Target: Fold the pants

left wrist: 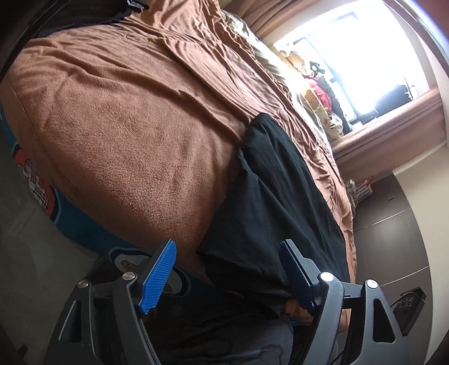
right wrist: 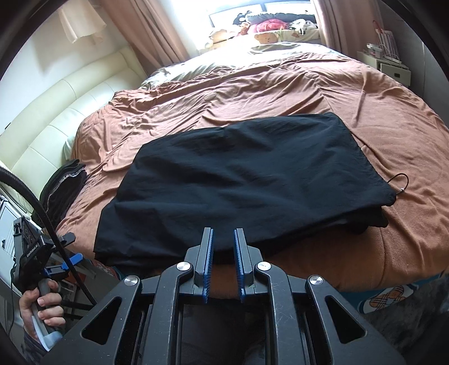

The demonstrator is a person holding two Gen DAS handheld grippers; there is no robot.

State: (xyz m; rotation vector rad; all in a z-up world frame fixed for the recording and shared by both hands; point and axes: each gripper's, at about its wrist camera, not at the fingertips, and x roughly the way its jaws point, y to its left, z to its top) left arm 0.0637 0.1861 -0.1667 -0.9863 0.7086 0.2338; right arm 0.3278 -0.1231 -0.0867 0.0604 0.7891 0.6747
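Lying folded on the brown blanket (right wrist: 252, 92), the black pants (right wrist: 238, 179) sit near the bed's front edge, their near hem running just beside the drop. A drawstring loop (right wrist: 400, 182) pokes out from the right corner of the fold. The far edge of the pants is straight and flat; the right side shows stacked layers.

The right gripper (right wrist: 223, 244) hovers over the near hem, its jaws nearly closed with a thin gap and nothing between them — the pads touch no cloth.

The left gripper (left wrist: 227, 269) hangs off the bed's side, jaws spread wide. In its own view one corner of the pants lies between the blue pads (left wrist: 160, 278), but neither pad presses on it, so the grip is released. From the right wrist view a hand (right wrist: 42, 306) holds this gripper's handle low at the left, clear of the mattress.

Open blanket stretches wide beyond the pants toward the pillows and window (right wrist: 261, 8). To the left, a dark clothes pile (right wrist: 64, 188) rests by the cream headboard (right wrist: 64, 112), well apart from the pants. The bed's front edge drops to a patterned sheet (right wrist: 387, 297).
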